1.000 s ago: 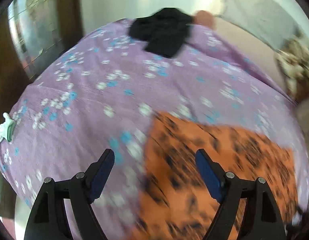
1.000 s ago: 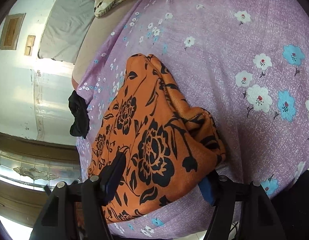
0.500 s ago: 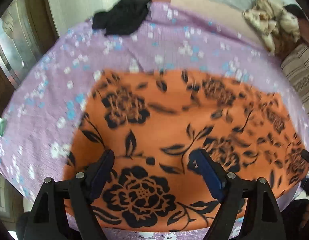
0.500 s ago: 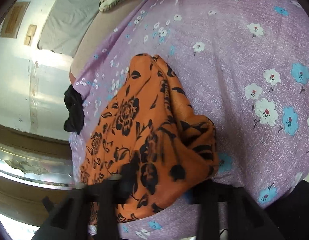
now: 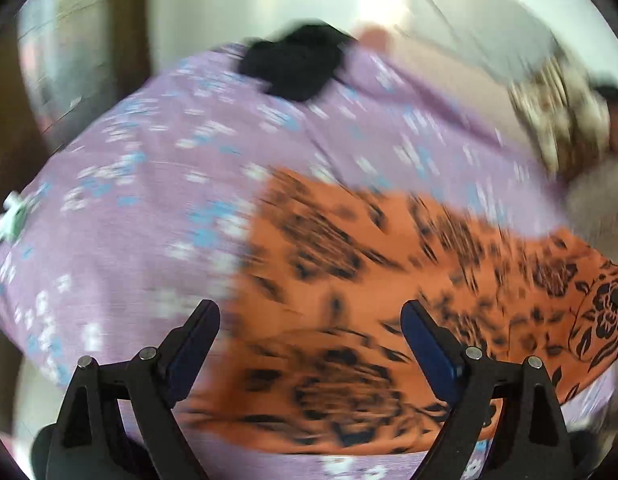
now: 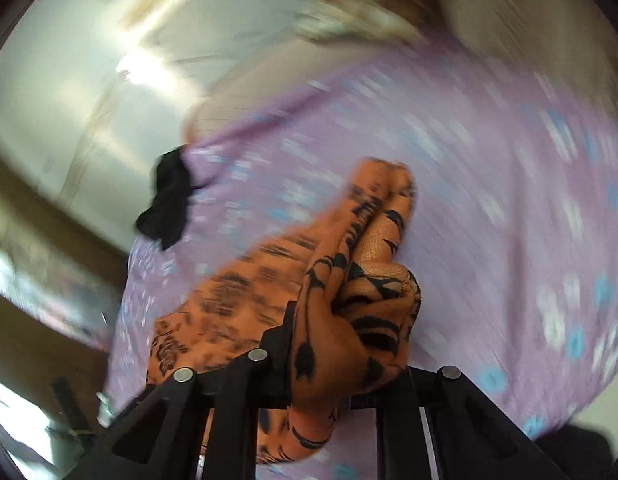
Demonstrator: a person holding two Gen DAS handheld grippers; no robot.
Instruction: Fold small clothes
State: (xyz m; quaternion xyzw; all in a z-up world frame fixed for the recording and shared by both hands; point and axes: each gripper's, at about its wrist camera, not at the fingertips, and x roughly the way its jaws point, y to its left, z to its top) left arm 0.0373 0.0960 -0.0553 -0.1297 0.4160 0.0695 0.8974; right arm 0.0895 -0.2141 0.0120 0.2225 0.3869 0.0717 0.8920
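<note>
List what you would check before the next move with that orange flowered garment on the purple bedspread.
1. Right gripper clamped on the orange garment with black flowers: ok; its jaws have just been closing and a bunched fold sits between them.
2. Left gripper free: ok, wide open, nothing pinched, after opening further.
3. Garment flat under the left gripper: cannot tell, the picture is blurred.
4. Black clothing item clear of the fold: ok, at the far edge.
5. Purple flowered bedspread not caught in the grip: cannot tell.
</note>
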